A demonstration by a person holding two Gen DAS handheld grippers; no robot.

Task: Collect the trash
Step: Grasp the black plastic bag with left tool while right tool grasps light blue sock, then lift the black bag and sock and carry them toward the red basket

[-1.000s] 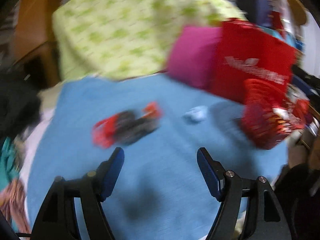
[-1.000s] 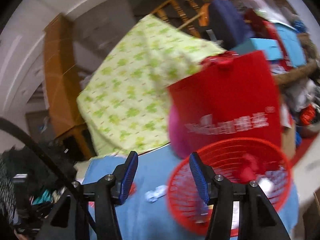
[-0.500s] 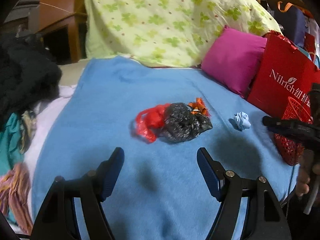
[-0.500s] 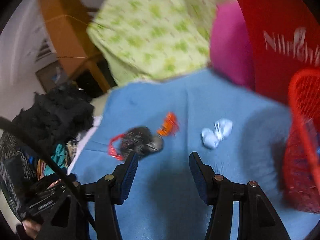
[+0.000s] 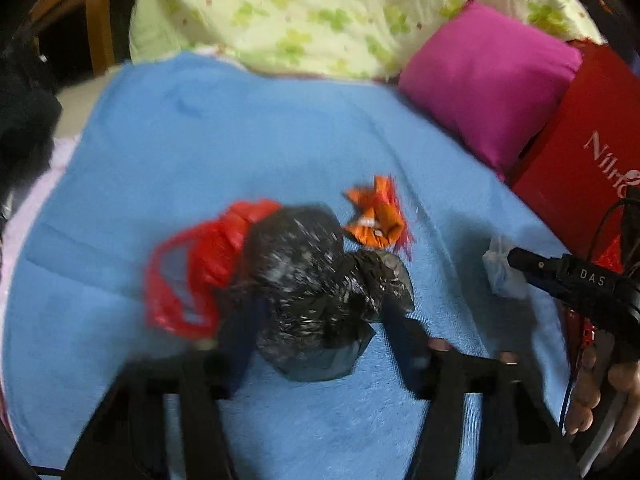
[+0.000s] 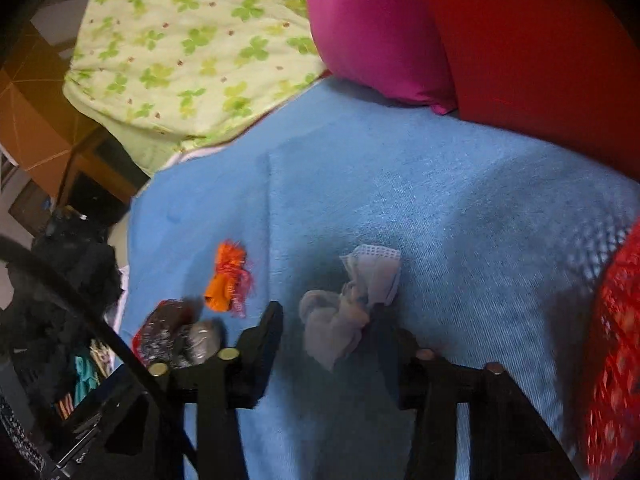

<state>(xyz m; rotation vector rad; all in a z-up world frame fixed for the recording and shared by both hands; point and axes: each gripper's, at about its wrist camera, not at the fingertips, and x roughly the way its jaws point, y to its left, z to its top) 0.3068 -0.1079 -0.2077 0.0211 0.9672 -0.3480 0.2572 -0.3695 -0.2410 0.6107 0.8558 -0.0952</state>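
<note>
A crumpled black plastic bag (image 5: 316,276) lies on the blue blanket (image 5: 248,128) with a red plastic bag (image 5: 196,268) at its left and an orange wrapper (image 5: 374,218) behind it. My left gripper (image 5: 320,320) is open with its fingers either side of the black bag. A crumpled pale blue face mask (image 6: 352,304) lies on the blanket (image 6: 440,184). My right gripper (image 6: 328,320) is open with its fingers either side of the mask. The black bag (image 6: 176,336) and orange wrapper (image 6: 228,276) show left of it. A red mesh basket (image 6: 616,360) stands at the right edge.
A magenta pillow (image 5: 488,92) and a red paper bag (image 5: 580,148) stand at the back right. A green-patterned quilt (image 5: 320,8) is piled behind the blanket. Dark clothes (image 6: 52,280) lie heaped at the left. The right gripper's body (image 5: 576,284) shows at the right of the left view.
Both grippers have moved forward and down onto the blanket. The left one now straddles the black bag and the right one straddles the face mask. The basket has slid to the right edge.
</note>
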